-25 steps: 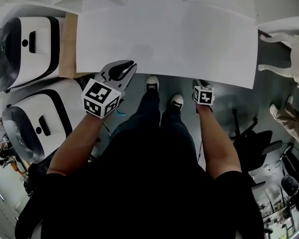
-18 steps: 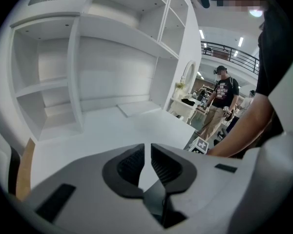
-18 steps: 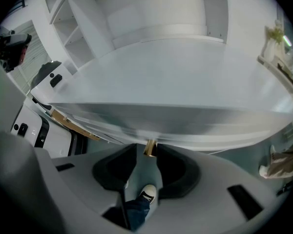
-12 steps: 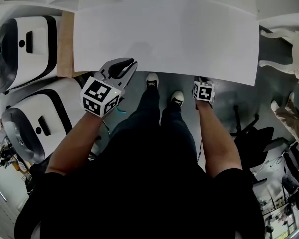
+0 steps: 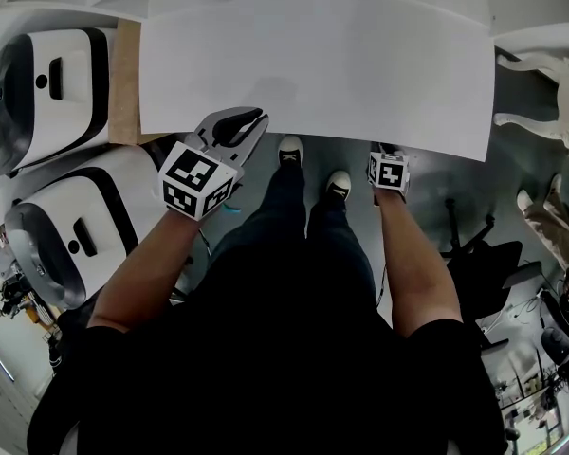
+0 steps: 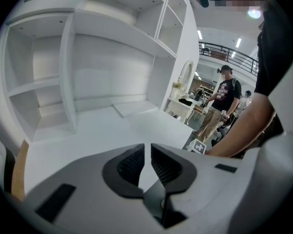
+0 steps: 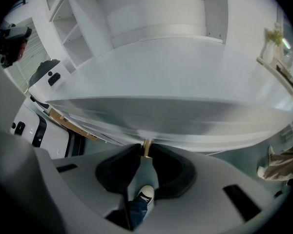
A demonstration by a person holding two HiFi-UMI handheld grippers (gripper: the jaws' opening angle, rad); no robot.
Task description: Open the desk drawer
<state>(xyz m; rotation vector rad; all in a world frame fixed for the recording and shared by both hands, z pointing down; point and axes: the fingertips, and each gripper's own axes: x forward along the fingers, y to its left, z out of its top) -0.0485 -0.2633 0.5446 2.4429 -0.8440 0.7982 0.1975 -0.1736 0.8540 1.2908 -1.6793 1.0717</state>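
1. Noted white bench [image 5: 313,74] with a bare top and shelves [image 6: 49,82] at the back. Nothing on it to clear before a pull.
2. Located drawer [image 7: 195,121] under the bench's front edge, right of middle. Looks not yet opened. Judged task to be at the grasp step.
3. Found left gripper [image 6: 147,149] hovering over the bench's front left part, jaws a narrow slit apart with nothing between. Probably parked there to stay out of the drawer's path.
4. Found right gripper [image 7: 145,156] tucked below the front edge, pointing steeply down, jaws closing with pads seemingly touching the knob's sides. Angled so, presumably, to reach under the overhang.
5. Marked small tan knob [image 7: 146,146] on the drawer front, between the right jaws' tips. Appears the only purchase for pulling toward the body.
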